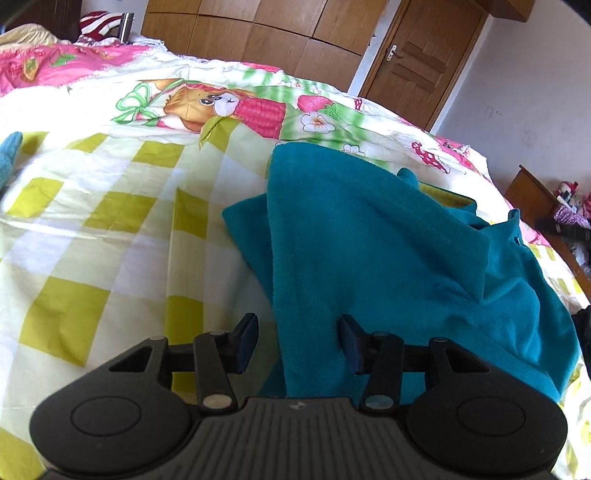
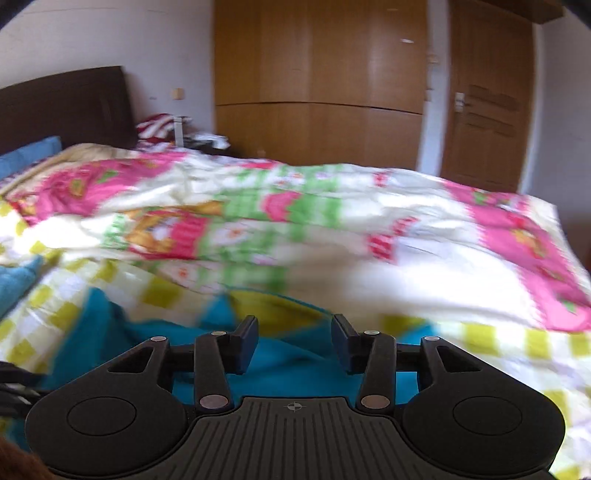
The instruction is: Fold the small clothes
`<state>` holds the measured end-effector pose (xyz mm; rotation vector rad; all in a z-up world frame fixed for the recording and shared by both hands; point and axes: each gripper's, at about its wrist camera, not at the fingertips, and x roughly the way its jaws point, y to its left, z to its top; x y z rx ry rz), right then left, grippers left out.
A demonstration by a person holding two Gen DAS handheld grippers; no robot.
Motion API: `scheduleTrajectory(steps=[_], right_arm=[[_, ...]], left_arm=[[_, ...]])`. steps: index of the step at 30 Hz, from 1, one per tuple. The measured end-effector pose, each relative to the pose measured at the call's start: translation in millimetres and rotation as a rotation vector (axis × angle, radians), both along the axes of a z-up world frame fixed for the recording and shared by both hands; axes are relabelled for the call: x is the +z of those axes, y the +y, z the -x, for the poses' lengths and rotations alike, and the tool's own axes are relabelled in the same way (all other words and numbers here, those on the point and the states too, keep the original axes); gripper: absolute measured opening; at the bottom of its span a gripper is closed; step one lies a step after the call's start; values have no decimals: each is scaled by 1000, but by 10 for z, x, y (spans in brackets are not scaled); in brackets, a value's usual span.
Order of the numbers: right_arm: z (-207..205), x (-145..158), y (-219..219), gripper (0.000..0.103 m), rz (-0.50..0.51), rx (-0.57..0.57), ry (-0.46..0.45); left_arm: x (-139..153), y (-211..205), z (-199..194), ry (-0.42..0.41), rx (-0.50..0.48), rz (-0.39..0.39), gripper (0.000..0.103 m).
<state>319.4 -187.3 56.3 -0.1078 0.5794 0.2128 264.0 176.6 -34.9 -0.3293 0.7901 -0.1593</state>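
Both the left tongs (image 1: pixel 298 341) and right tongs (image 2: pixel 294 341) stood open, empty, above the teal fleece garment (image 1: pixel 369 236). Risk: thick fleece bunching, fold springing apart.

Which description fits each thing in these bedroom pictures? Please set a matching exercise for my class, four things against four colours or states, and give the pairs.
Things:
1. garment
2. wardrobe
3. left gripper
4. quilt

Descriptions:
A. brown wood
B. teal fleece, lying rumpled
C. yellow-green checks with cartoon prints
D. black, jaws open

Pairs: 1-B, 2-A, 3-D, 4-C
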Motion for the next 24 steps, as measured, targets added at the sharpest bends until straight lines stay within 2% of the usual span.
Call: scheduleTrajectory(steps=[2, 5, 6, 8, 11, 12, 14, 16, 18, 19, 21, 24], right_arm=[[105, -215, -519, 45, 13, -137, 68], [294, -464, -995, 45, -127, -211, 174], [366, -492, -1041, 45, -152, -205, 172], [526, -489, -1015, 43, -158, -160, 142], [519, -572, -929, 41, -59, -188, 206], [496, -612, -948, 36, -66, -198, 243], [582, -636, -1082, 5, -120, -207, 295], [746, -521, -1175, 4, -192, -173, 309], [940, -391, -1189, 4, -208, -146, 294], [1016, -360, -1189, 3, -197, -139, 281], [1040, -425, -1243, 3, -156, -175, 290], [938, -727, -1403, 5, -200, -268, 388]], left_arm=[[-8, -55, 18, 11, 10, -10, 60], [79, -283, 90, -31, -13, -144, 60], [116, -343, 107, -44, -17, -171, 60], [169, -406, 108, -43, -34, -171, 62], [134, -429, 63, 5, -19, -166, 63], [105, -419, 46, 26, -11, -160, 63], [103, -388, 57, 43, 1, -134, 61], [161, -389, 92, 32, -9, -115, 56], [194, -425, 151, 14, -43, -106, 55], [161, -452, 154, 17, -46, -133, 55], [25, -499, 98, 59, -55, -185, 58], [-16, -496, 111, 37, -51, -203, 63]])
